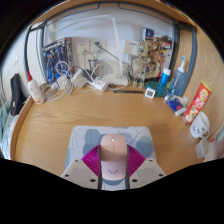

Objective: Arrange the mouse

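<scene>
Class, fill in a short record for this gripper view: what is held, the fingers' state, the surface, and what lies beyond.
held: pink mouse between the fingers
gripper: gripper shut on the mouse, purple pads against its sides
surface: wooden table
far edge: white bottle, cables and clutter
off to one side: blue bottle, orange packet

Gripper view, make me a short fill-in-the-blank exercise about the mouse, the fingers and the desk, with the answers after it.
1. The mouse sits between the two ____ of the gripper.
2. The mouse is pale ____ in colour.
3. The table under the gripper is made of ____.
4. Beyond the fingers, a white power strip lies near the table's ____ edge.

Missing words: fingers; pink; wood; far
</scene>
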